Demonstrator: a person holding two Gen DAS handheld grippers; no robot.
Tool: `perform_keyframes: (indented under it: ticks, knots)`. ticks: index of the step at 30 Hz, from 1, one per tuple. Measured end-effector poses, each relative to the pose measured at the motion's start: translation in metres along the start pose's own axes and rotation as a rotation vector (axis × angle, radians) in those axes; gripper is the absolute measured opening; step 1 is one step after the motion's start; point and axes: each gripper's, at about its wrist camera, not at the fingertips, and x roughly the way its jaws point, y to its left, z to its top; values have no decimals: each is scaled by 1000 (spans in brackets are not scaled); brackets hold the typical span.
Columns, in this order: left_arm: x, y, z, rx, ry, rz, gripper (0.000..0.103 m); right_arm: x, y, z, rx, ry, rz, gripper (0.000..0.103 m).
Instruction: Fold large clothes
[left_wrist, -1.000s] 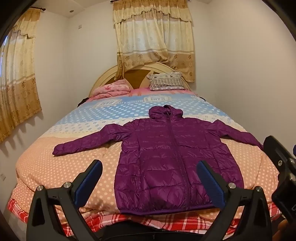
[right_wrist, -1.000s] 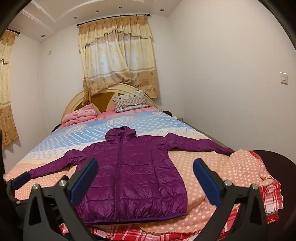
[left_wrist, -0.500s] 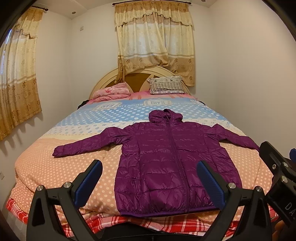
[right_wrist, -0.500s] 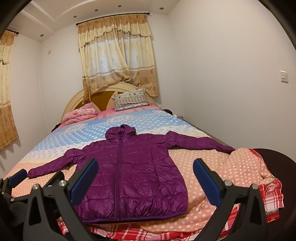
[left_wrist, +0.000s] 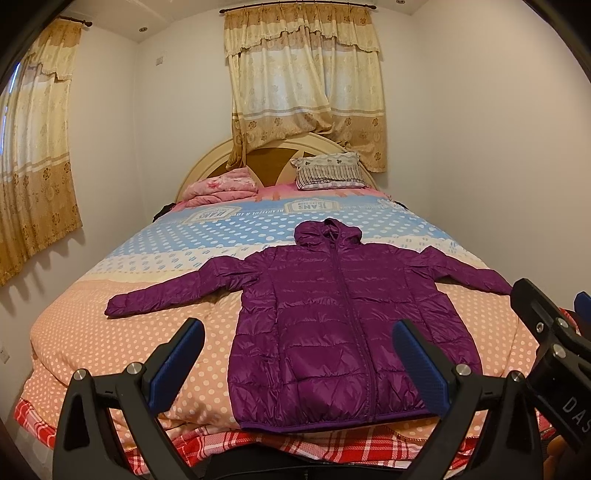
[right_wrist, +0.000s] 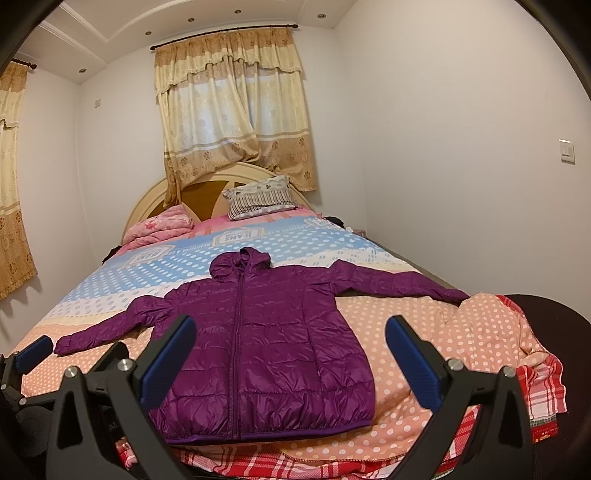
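Jaws of both grippers stand wide apart and hold nothing. Left gripper (left_wrist: 297, 358), seen in its own wrist view, hangs above the foot of the bed with its blue-padded fingers (left_wrist: 177, 360) framing the lower left half of the purple hooded jacket (left_wrist: 332, 317); right gripper (right_wrist: 291, 354) hovers likewise, its fingers framing the jacket's lower right half, clear of the fabric. Each tool also shows at the edge of the other's view: the right one at the right edge of the left view, the left one low at the left edge of the right view. The jacket lies flat, front up and zipped, on the bed (left_wrist: 92, 332), hem toward the foot, hood toward the headboard (left_wrist: 221, 155), both sleeves spread outward; its right-hand sleeve end reaches near the bed's right edge. It rests across a dotted peach-and-blue quilt (left_wrist: 184, 240), beneath which a red plaid sheet (left_wrist: 229, 443) shows along the foot; in the right view the quilt's corner is rumpled and turned over at the right. At the head of the bed lie a pink folded blanket (left_wrist: 221, 186) on the left and a striped pillow (left_wrist: 328, 171) on the right, against the headboard. Beige curtains (left_wrist: 306, 85) hang behind the headboard and on the left wall; a wall switch (right_wrist: 567, 150) is on the right wall.
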Motion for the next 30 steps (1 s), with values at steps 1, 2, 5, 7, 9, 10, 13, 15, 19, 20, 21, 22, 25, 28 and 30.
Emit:
perform_keyframes:
  ticks: [1, 2, 5, 7, 9, 10, 13, 15, 19, 20, 21, 22, 25, 28, 30]
  knots:
    - [-1, 0, 1, -1, -2, 0, 102, 0, 0, 1, 0, 1, 0, 103]
    - [-2, 1, 1, -2, -5, -1, 102, 0, 0, 1, 0, 1, 0, 103]
    - [-5, 1, 2, -4, -16, 0, 102, -1, 0, 2, 1, 2, 0, 103]
    - [-7, 0, 2, -3, -21, 0, 102, -1, 0, 2, 2, 0, 1, 103]
    - [-9, 1, 2, -5, -23, -2, 102, -3, -1, 1, 5, -2, -2, 103]
    - [-8, 0, 2, -4, -23, -1, 102, -3, -1, 0, 5, -3, -3, 103]
    - [-9, 1, 3, -7, -21, -1, 102, -3, 0, 1, 5, -2, -5, 103]
    - [-9, 2, 3, -9, -21, 0, 102, -3, 0, 1, 5, -2, -5, 103]
    - [-8, 3, 3, -12, -19, 2, 102, -3, 0, 1, 6, -1, -5, 103]
    - [-8, 4, 3, -12, -18, 2, 102, -2, 0, 2, 8, 2, -7, 103]
    - [-8, 4, 3, -12, -17, 2, 102, -2, 0, 1, 9, 4, -7, 103]
    - [-8, 4, 3, -12, -18, 2, 102, -2, -1, 2, 11, 6, -6, 103]
    - [-8, 4, 3, -14, -18, 1, 102, -1, -1, 3, 14, 9, -7, 103]
    - [-8, 3, 3, -13, -18, 3, 102, -1, -1, 3, 14, 8, -8, 103]
    - [-7, 4, 3, -15, -17, 1, 102, -1, -2, 5, 15, 9, -8, 103]
